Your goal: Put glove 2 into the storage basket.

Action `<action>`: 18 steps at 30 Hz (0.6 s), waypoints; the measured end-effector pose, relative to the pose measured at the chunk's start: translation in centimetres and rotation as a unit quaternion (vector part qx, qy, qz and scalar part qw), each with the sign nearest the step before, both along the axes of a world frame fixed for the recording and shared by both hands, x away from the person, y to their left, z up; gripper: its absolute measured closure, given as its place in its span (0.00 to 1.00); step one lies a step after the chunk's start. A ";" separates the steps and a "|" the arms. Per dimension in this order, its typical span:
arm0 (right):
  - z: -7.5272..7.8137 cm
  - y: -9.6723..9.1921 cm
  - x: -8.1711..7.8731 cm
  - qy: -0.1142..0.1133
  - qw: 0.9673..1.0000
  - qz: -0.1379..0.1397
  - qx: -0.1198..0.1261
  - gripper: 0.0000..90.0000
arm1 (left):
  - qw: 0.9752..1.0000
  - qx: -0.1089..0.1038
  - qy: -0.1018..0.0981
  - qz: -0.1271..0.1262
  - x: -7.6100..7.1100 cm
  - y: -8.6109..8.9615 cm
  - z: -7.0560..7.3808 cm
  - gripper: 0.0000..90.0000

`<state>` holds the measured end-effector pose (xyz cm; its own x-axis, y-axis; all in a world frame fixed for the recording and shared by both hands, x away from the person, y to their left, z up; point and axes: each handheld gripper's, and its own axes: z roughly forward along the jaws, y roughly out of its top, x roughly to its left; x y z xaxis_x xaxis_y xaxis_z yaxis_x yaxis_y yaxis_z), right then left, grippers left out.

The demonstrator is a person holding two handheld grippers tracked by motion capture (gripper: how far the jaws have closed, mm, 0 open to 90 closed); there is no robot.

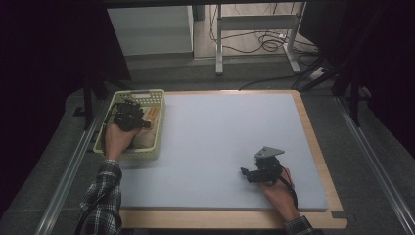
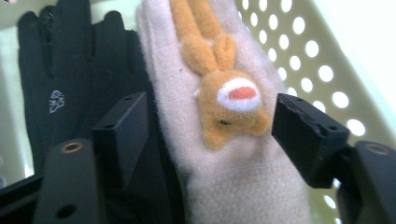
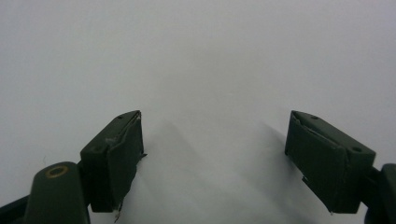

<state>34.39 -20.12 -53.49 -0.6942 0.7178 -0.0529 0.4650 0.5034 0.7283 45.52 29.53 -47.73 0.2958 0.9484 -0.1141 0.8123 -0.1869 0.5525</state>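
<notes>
Grey foam mat covers the table. Left gripper sits inside the cream basket, jaws parted astride a beige glove with an orange rabbit, pads not pressing it; black glove alongside. Right gripper rests wide open over bare mat.

We see a soft, fuzzy cream glove with a woolly orange felt rabbit on it; at its nine o'clock a smooth matt black glove. The basket looks like glossy perforated plastic. The table has a wood edge under a matt pale mat.
</notes>
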 end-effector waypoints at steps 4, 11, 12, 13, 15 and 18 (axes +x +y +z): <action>0.0 0.0 0.0 0.000 1.000 0.000 0.000 0.21 | 1.000 -0.013 -0.019 0.004 -0.6 0.5 0.3 0.20; 0.0 0.0 0.0 0.000 1.000 0.000 0.000 0.21 | 0.999 -0.020 -0.038 0.001 -1.5 1.1 0.7 0.11; 0.0 0.0 0.0 0.000 1.000 0.000 -0.001 0.21 | 0.999 -0.023 -0.040 0.000 -1.7 1.2 0.8 0.11; 0.0 0.0 0.0 0.000 1.000 0.000 -0.001 0.21 | 0.999 -0.026 -0.042 -0.002 -1.9 1.3 0.9 0.10; 0.0 0.0 0.0 -0.001 1.000 0.000 -0.001 0.21 | 0.998 -0.032 -0.047 -0.008 -2.2 1.5 1.1 0.08; 0.0 0.0 0.0 -0.001 1.000 0.000 -0.001 0.21 | 0.998 -0.033 -0.054 -0.012 -2.7 1.7 1.3 0.07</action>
<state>34.38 -20.12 -53.48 -0.6940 0.7179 -0.0549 0.4642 0.5044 0.7281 42.83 31.20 -46.46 0.3322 0.9323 -0.1429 0.7431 -0.1654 0.6484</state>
